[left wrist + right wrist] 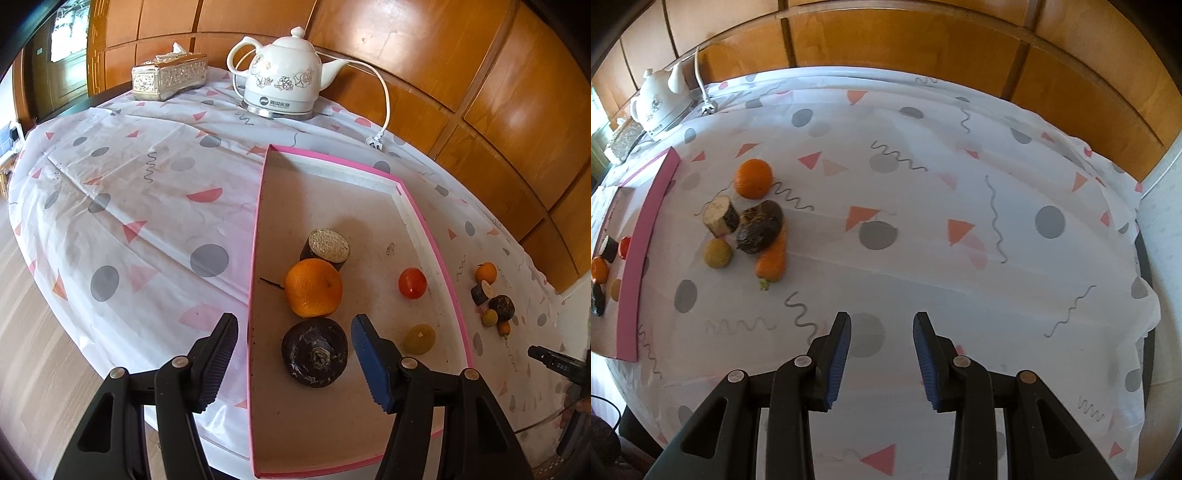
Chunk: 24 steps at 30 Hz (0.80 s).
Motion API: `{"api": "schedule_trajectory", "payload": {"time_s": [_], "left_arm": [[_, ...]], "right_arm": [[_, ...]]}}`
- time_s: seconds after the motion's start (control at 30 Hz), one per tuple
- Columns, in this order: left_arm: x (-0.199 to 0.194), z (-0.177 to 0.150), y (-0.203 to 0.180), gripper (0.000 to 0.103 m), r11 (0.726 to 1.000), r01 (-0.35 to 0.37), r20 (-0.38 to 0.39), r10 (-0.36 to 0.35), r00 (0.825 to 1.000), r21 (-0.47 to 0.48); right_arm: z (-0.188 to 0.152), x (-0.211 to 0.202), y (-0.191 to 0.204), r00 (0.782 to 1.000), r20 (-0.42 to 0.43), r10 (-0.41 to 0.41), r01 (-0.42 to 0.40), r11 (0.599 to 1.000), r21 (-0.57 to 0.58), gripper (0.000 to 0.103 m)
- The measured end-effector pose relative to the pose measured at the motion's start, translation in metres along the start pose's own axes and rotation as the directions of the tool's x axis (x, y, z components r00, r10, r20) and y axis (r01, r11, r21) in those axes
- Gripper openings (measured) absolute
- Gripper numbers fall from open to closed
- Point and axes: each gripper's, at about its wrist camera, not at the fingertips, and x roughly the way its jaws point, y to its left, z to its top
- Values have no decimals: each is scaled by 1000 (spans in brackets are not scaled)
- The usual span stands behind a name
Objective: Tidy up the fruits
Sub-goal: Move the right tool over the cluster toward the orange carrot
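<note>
A pink-rimmed box [255,236] lies on the patterned tablecloth. Inside it are a dark round fruit [314,352], an orange [313,288], a dark cut cylinder with a pale face [327,247], a red fruit [412,283] and a yellowish fruit [419,339]. My left gripper [294,323] is open, straddling the dark fruit and the box's left wall, pads clear of both. Right of the box a loose pile holds an orange [753,178], a cut cylinder [720,216], a dark fruit [761,226], a yellowish fruit [717,252] and a carrot [772,260]. My right gripper [882,321] hovers open over bare cloth, nothing between its fingers.
A white electric kettle [284,79] and an ornate tissue box [168,75] stand at the table's far side. The kettle's cord ends in a plug [376,142] behind the box. Wooden wall panels [923,40] run along the back edge.
</note>
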Motion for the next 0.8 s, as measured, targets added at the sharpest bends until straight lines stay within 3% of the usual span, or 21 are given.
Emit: {"api": "schedule_trajectory", "payload": {"time_s": [0.4, 0.8], "left_arm": [[2, 5, 10, 64, 999, -11, -7, 11, 1000, -38], [-3, 4, 24, 64, 996, -15, 6, 16, 1000, -87]], "right_arm": [[-1, -4, 26, 999, -16, 34, -35, 997, -74, 35], [-1, 0, 58, 996, -26, 83, -84, 993, -77, 35]]}}
